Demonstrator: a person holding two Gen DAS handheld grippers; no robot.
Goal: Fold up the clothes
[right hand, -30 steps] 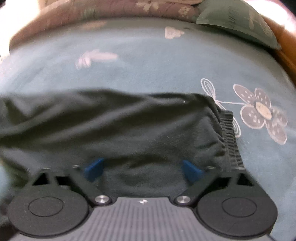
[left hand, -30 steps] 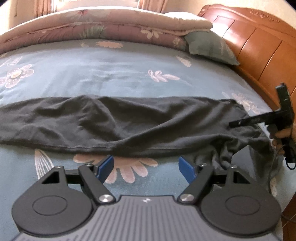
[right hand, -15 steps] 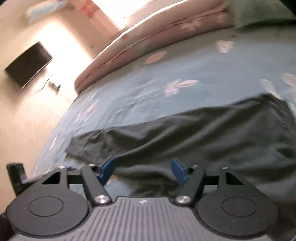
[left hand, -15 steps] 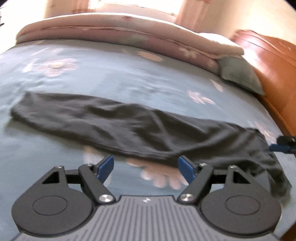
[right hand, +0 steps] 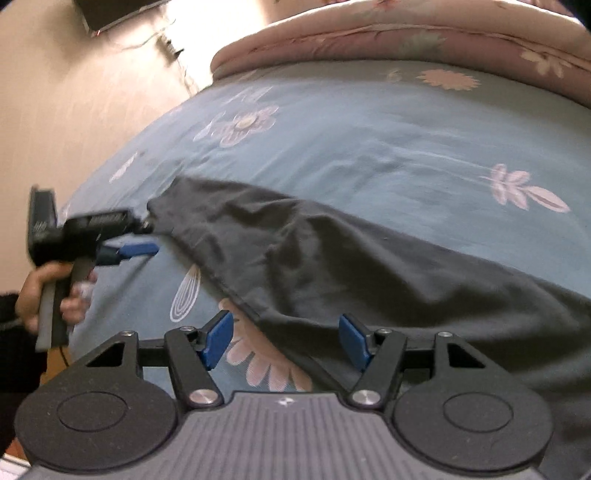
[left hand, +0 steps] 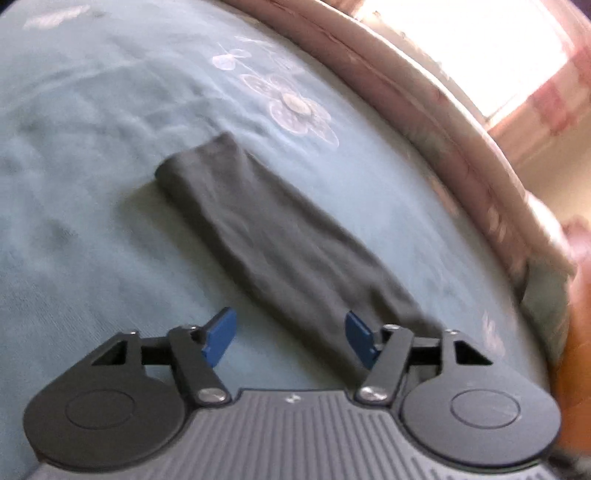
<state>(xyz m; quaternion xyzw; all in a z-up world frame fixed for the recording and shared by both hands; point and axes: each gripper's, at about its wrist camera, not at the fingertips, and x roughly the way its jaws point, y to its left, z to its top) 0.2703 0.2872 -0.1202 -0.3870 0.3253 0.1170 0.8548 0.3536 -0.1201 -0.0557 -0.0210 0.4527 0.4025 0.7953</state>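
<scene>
Blue flowered bedding (right hand: 369, 147) covers the bed, with a pink quilt (right hand: 406, 33) rolled along its far side. My dark grey trousers (right hand: 369, 266) lie across the sheet as one long narrow strip, the legs stacked on each other, still at full length.

A second ago both my tongs sat low over the waist end, by the wooden headboard. Since then I have swung both cameras toward the leg end. My left tongs (left hand: 291, 338) now look along the strip to the cuffs (left hand: 199, 162), with the cloth running under the right-hand finger; the blue pads stand wide apart and grip nothing. In the right wrist view, the left tongs (right hand: 147, 236) hover just beside the cuff end, my hand (right hand: 48, 291) wrapped round the handle, their fingers likewise spread. My right tongs (right hand: 286, 341) hang over the near edge of the trousers further along, also parted and empty.

I judge that the lengthwise fold is in place and that my shift toward the cuffs sets up a crosswise fold, leg end toward waist. Both views are blurred with motion, so I cannot tell whether the left pads touch the cloth.
</scene>
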